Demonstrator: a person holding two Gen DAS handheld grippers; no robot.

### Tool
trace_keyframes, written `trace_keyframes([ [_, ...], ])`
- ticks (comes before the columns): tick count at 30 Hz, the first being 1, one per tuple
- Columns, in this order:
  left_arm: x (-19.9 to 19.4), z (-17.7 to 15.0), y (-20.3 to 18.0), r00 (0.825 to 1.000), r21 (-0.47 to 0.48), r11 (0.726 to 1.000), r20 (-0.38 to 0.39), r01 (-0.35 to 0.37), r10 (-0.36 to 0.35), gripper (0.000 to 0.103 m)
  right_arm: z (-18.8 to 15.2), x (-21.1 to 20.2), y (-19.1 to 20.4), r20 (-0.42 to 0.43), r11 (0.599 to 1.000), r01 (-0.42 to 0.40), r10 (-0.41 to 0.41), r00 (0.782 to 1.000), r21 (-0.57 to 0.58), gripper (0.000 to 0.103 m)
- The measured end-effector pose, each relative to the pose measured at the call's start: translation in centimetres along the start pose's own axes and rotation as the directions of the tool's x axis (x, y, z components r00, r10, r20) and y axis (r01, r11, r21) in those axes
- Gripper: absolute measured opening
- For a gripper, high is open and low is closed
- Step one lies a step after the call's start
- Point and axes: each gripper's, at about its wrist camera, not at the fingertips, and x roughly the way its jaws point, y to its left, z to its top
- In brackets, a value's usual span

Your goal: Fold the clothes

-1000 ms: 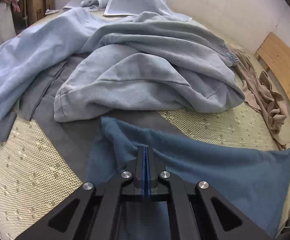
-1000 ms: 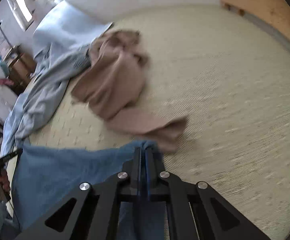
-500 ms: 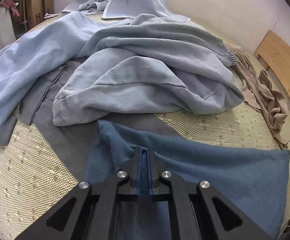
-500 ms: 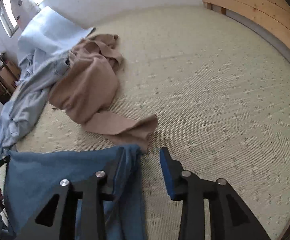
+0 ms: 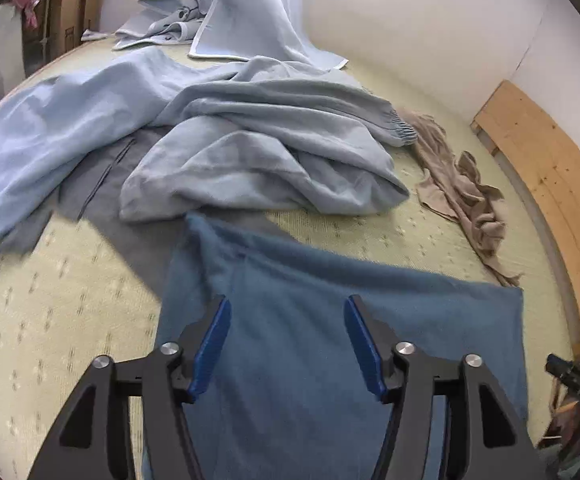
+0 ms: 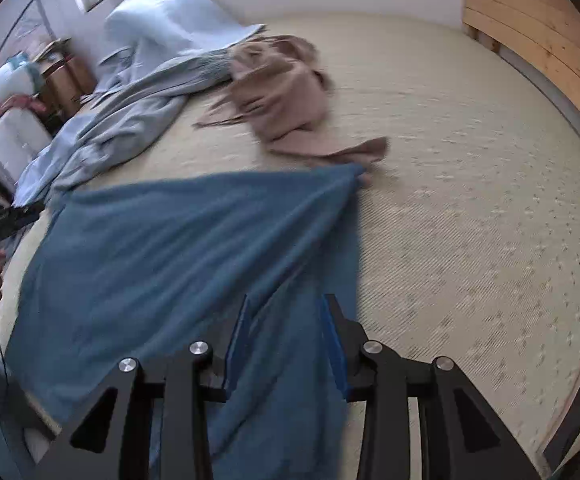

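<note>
Cloth: blue garment (image 5: 329, 320) lies flat on the woven mat (image 5: 50, 320), under and ahead of both grippers, likely laid out for folding. Left gripper (image 5: 288, 344) opening, pads off the fabric. Right gripper (image 6: 286, 340) part-open, gripping nothing. Soft, matte knit; rumpled tan garment (image 6: 286, 92) beyond.

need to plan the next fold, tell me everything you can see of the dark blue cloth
The dark blue cloth is soft, fleecy-looking fabric lying spread and mostly flat on the woven mat, with a lengthwise crease. Its far right corner touches the tan garment. Both grippers hover over it, unclamped; the left gripper is opening.
</note>
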Motion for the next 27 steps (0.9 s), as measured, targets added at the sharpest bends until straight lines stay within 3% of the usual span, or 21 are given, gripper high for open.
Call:
trace_keyframes([
  [4,-1.9,-2.7,2.1,0.999,-0.051,0.998,-0.027,-0.022,0.020,0.078,-2.4,-0.6,5.0,-0.010,0.995,-0.073,0.073,0.997,-0.075,0.043],
  [8,-3.6,-5.6,5.1,0.998,-0.167,0.986,-0.061,-0.018,0.008,0.078,-4.6,-0.5,9.9,-0.030,0.978,-0.142,0.139,0.990,-0.154,0.044],
  [17,-3.9,-10.5,8.0,0.976,-0.166,0.975,-0.184,-0.147,0.116,0.078,-8.8,0.6,17.0,-0.146,0.938,-0.232,0.200,0.969,-0.258,0.045],
  [23,-6.1,-13.0,9.6,0.981,-0.253,0.963,-0.187,-0.094,0.047,0.078,-9.3,0.7,19.2,-0.133,0.932,-0.247,0.219,0.967,-0.265,0.048],
  [27,-7.8,-15.2,10.4,0.980,-0.371,0.929,-0.181,0.014,-0.087,0.078,-9.0,-0.4,20.1,-0.089,0.921,-0.288,0.274,0.957,-0.261,0.049],
])
